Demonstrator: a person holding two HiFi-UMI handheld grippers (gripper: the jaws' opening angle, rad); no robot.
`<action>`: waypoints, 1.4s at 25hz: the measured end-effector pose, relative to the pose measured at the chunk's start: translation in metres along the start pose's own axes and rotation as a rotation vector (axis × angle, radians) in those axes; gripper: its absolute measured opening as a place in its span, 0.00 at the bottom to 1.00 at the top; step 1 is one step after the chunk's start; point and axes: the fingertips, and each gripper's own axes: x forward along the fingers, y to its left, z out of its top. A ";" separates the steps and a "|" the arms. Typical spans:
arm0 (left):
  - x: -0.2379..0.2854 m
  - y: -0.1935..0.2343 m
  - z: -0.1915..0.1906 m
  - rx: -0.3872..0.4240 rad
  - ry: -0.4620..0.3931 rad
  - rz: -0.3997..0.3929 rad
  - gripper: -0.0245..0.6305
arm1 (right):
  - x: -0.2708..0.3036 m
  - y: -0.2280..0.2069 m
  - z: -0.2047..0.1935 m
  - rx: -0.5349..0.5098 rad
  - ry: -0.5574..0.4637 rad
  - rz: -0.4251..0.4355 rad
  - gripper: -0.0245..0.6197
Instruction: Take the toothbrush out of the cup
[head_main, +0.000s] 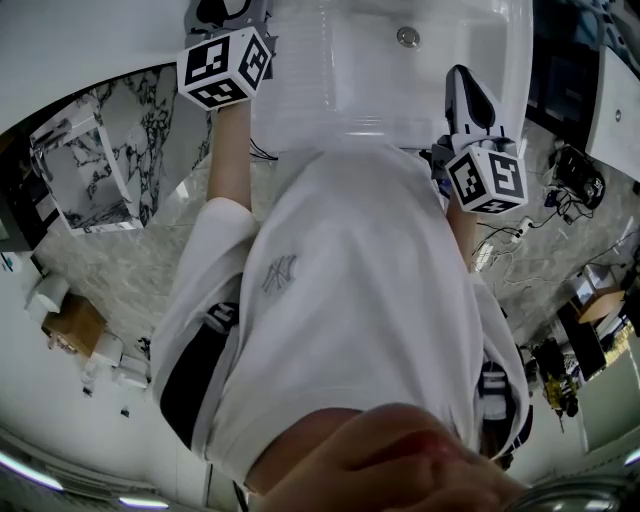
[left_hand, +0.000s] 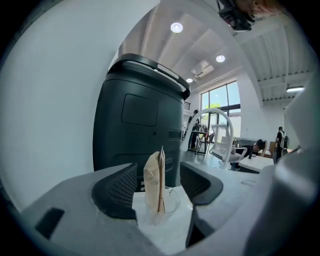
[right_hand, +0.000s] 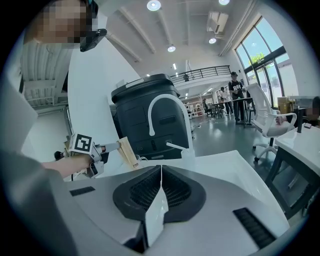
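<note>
The left gripper (left_hand: 158, 176) is spread wide around the paper-sleeved toothbrush (left_hand: 154, 186), not touching it. The toothbrush stands upright in a clear cup (left_hand: 173, 201) on the white surface (left_hand: 170, 232). The right gripper (right_hand: 161, 186) pinches a white card (right_hand: 156, 217). The shirt (head_main: 350, 300) bears an "NY" emblem.

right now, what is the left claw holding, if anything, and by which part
Nothing: left claw open around the wrapped toothbrush in the cup, pads off it.

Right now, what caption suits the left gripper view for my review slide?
Open jaws frame a paper-wrapped toothbrush standing in a clear cup, dark bin behind.
</note>
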 end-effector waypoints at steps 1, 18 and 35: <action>0.006 0.002 -0.002 -0.004 0.007 0.004 0.44 | 0.001 0.000 -0.001 0.002 0.003 -0.002 0.06; 0.051 0.000 -0.014 0.006 0.028 0.017 0.31 | 0.007 -0.005 -0.004 0.022 0.025 -0.023 0.06; 0.037 -0.022 0.013 0.096 -0.037 -0.033 0.10 | -0.002 -0.010 -0.003 0.022 0.005 -0.045 0.06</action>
